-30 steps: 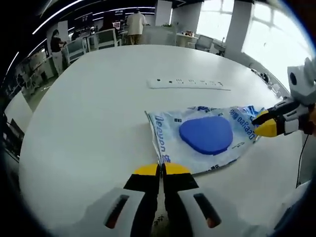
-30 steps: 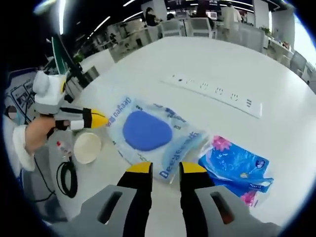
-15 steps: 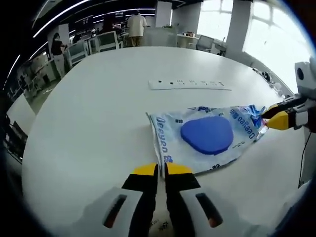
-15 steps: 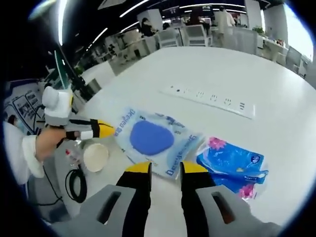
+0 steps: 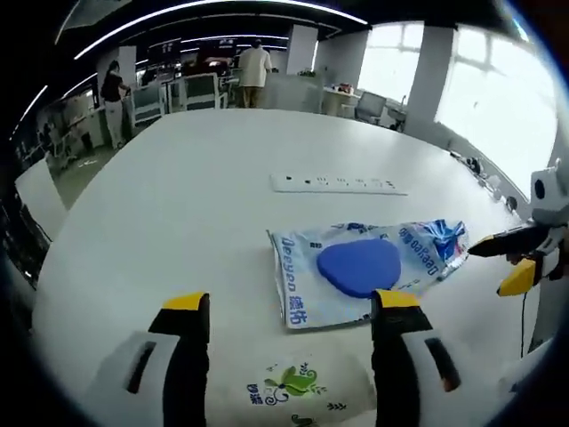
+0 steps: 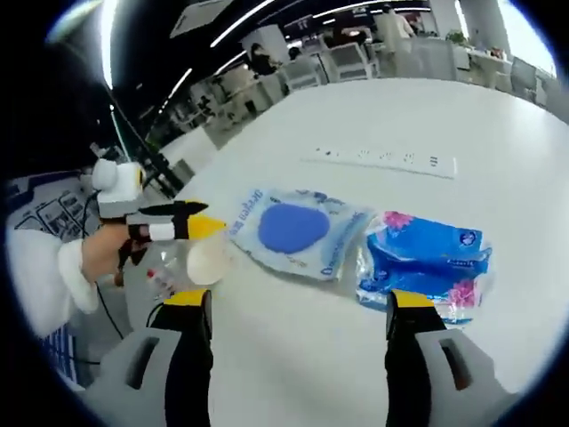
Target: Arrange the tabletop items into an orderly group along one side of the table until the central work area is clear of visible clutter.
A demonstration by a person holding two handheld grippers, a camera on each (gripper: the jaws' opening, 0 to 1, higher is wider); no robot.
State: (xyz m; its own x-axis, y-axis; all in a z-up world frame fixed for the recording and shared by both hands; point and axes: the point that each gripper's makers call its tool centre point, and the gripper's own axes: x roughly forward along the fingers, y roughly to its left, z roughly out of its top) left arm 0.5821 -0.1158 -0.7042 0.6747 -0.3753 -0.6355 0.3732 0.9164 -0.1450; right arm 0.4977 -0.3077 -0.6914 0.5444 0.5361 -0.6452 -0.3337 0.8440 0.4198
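White counter (image 5: 160, 196): wipes packet (image 5: 356, 267) with blue oval lying centrally, flat. Power strip (image 5: 338, 184) lying beyond the packet. Blue tissue pack (image 6: 427, 258) lying just beside the packet. Left tool (image 5: 289, 307) and right tool (image 6: 298, 302) both standing wide apart, gripping nothing, hovering near the packet.

The counter (image 5: 178, 196) is plain white, and so is the power strip (image 5: 339, 184) lying on it. The flat packet (image 5: 351, 271) is pale with blue lettering and a solid blue oval at its middle. The other pack (image 6: 427, 258) is bright blue with pink flowers. A white wrapper with a green leafy print (image 5: 293, 391) sits nearest. Both tools have black jaws tipped yellow on light grey bodies.
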